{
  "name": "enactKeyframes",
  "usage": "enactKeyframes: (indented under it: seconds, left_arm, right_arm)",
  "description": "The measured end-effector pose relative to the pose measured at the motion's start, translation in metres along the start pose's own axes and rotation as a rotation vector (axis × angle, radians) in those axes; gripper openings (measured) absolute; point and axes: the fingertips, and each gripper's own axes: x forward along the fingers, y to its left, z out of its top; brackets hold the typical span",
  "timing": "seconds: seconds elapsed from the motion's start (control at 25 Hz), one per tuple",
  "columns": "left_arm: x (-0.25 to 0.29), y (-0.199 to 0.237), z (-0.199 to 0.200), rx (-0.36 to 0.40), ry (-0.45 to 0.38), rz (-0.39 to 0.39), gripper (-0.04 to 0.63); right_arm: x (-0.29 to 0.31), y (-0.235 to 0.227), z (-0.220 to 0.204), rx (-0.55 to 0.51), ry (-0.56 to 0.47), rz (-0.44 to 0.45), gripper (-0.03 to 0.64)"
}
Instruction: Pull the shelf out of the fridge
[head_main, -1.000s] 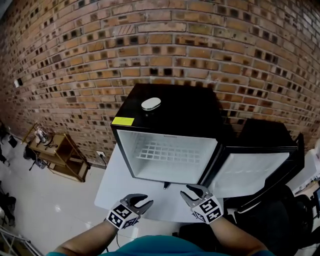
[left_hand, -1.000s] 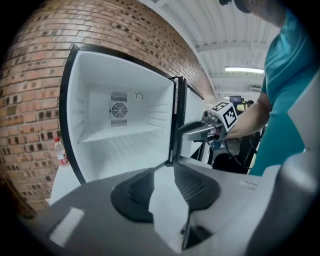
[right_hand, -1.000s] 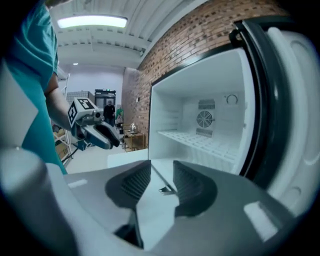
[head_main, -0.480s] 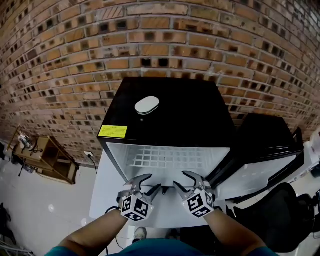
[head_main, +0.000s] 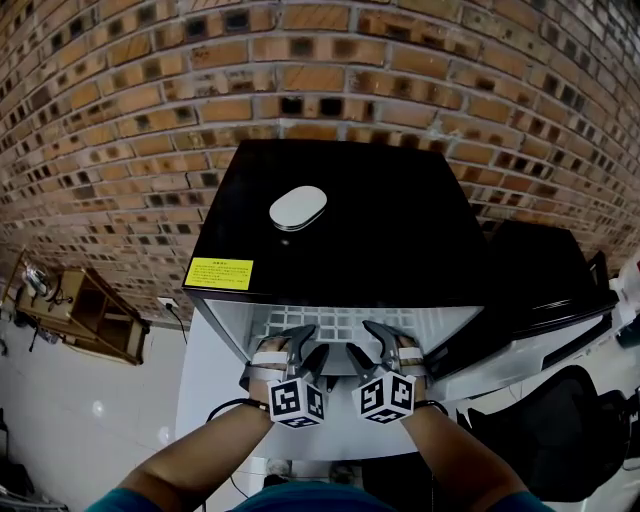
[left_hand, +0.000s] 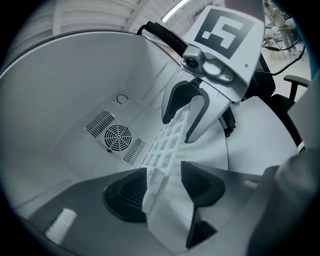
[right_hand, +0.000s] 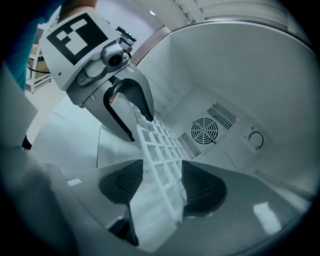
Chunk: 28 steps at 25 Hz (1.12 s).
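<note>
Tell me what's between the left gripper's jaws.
The shelf stands between the jaws of the left gripper, which have just been opening and don't clamp it; the left gripper view shows this.

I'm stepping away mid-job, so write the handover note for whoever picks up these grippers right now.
Left gripper: open, its jaws have just been opening. The front edge of the shelf is between them, not clamped.
Right gripper: open, its jaws have just been opening wider. The shelf edge is between them too.
Fridge: door open to the right, shelf inside.
Done: both grippers are in the opening, side by side, lined up on the shelf's front edge.
Left to do: close both on the edge, then pull the shelf straight out.
</note>
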Motion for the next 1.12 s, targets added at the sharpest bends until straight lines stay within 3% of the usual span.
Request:
enactKeyframes:
  seconds: [0.24,0.8,0.92,1.12]
  left_arm:
    - [0.025,0.012,-0.013,0.066,0.082,0.019,0.224]
    - [0.052,0.019,-0.022,0.172,0.131,0.042,0.222]
    - [0.052,0.018,-0.021,0.199,0.127,0.043,0.167]
    - [0.051,0.018,-0.021,0.236,0.134,0.062,0.144]
  right_arm:
    - [0.022,-0.006,-0.014,-0.064,0.068,-0.025,0.241]
    - [0.042,-0.011,-0.025,-0.142,0.149,-0.081,0.249]
    - [0.041,-0.015,-0.024,-0.136,0.142,-0.095,0.198]
    - [0.041,-0.015,-0.024,-0.182,0.145,-0.113,0.17]
